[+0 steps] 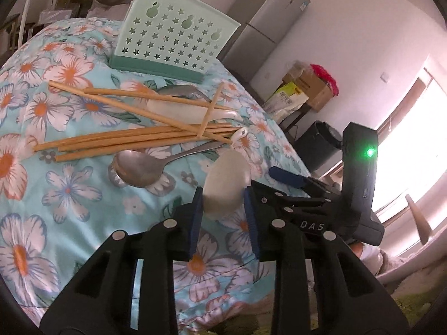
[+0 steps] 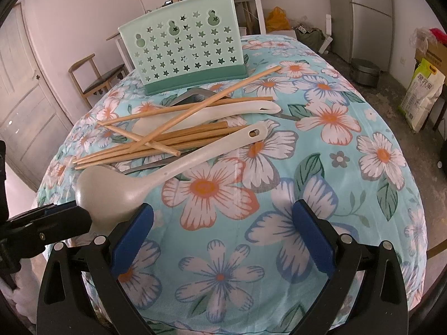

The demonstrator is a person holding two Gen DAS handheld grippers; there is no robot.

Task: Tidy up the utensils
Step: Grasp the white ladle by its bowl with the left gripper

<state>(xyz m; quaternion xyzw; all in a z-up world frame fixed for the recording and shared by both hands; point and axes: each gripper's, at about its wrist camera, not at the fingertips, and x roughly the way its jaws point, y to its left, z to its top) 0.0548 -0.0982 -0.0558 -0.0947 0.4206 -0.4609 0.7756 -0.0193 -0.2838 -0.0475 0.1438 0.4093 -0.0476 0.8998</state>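
Left gripper (image 1: 223,209), lower centre of its view: blue pads closed on the bowl of a beige ladle (image 2: 156,176), whose handle runs toward the frame centre. Right gripper (image 2: 223,234), lower centre of its own view: jaws wide, nothing between them, above the floral tablecloth (image 2: 349,128). Wooden chopsticks (image 1: 134,136), a metal spoon (image 1: 145,167) and a white spoon (image 2: 212,114) lie heaped mid-frame; the green star-perforated holder (image 1: 173,33) stands upright above them.

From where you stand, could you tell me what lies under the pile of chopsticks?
Under the chopsticks lies a white spoon, its handle showing clear. A grey metal piece pokes out behind, and a metal spoon reaches under the front edge. Its handle's far end is covered.
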